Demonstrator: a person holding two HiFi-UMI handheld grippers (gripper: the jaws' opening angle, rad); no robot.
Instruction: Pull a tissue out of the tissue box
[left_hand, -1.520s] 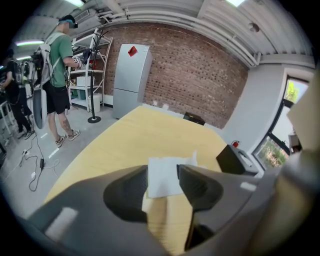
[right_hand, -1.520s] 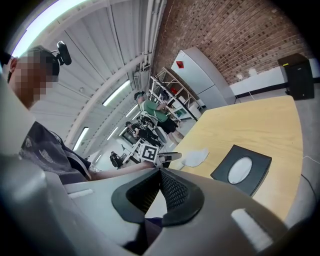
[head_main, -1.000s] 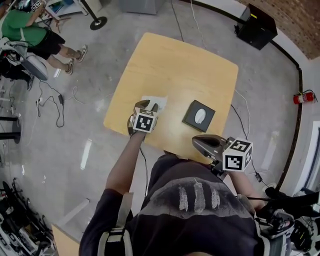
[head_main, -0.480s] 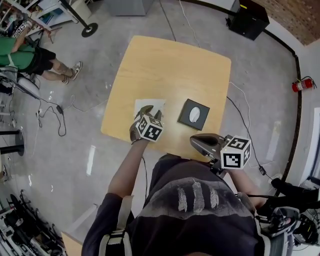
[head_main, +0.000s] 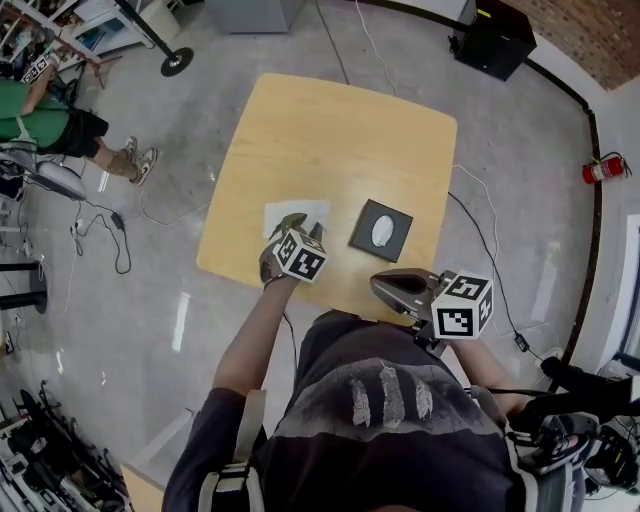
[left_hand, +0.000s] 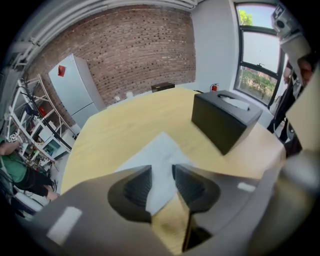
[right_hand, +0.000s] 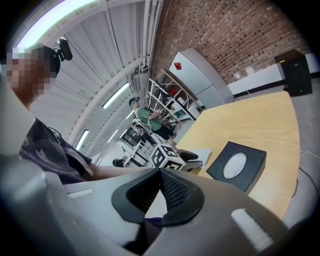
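Wooden table (head_main: 340, 130) | tissue (head_main: 288, 211) flat beside tissue box (head_main: 381, 230) | left gripper (left_hand: 161, 174) parted over tissue | right gripper (right_hand: 159, 179) closed

Head view: high up, aimed steeply down on the whole table (head_main: 340, 130), wearer's torso (head_main: 390, 420) at the bottom edge.
Left gripper view: rides the left gripper (left_hand: 161, 175), low and close over the table. It looks along the fingers (left_hand: 137, 187) across the tissue (left_hand: 162, 150) to the tissue box (left_hand: 225, 120), brick wall (left_hand: 135, 50) behind.
Right gripper view: rides the right gripper (right_hand: 159, 176), back off the table's near edge, roughly level.
All three share table and tissue box. Head and right gripper views also catch the left gripper.
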